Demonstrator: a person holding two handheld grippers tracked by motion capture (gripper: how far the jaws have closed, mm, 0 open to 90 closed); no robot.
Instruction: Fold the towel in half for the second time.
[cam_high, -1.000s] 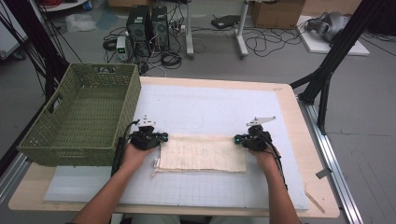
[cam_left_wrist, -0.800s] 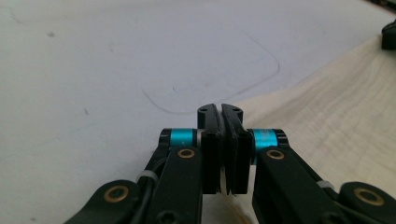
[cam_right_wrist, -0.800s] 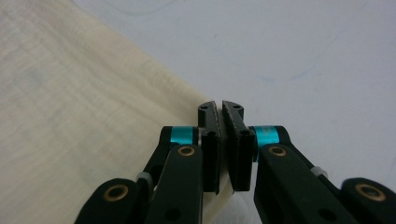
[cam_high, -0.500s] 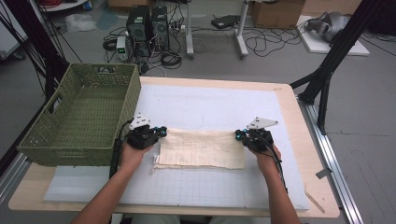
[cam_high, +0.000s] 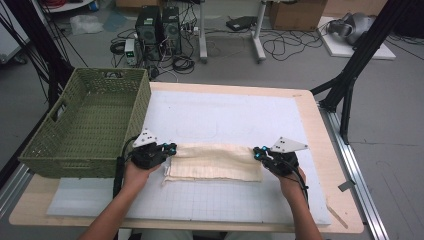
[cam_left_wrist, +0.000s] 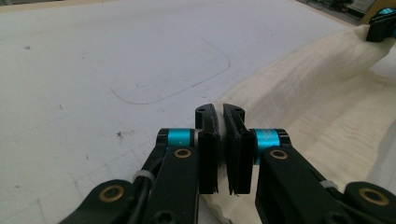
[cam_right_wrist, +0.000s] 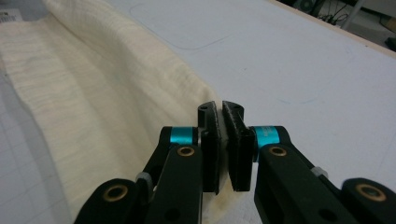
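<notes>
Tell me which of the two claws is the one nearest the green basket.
The left claw, clamped on the left end of the cream cloth, sits right beside the green basket. The right claw grips the cloth's far end, well away from it.

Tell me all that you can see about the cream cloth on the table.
The cream cloth looks like soft woven fabric with fine ribbed lines. It lies as a long folded strip on the white mat, in front of the person. The left gripper pinches its left end and the right gripper pinches its right end, with fabric between the fingers. Its far edge bulges up in a rounded fold; the rest lies flat.
</notes>
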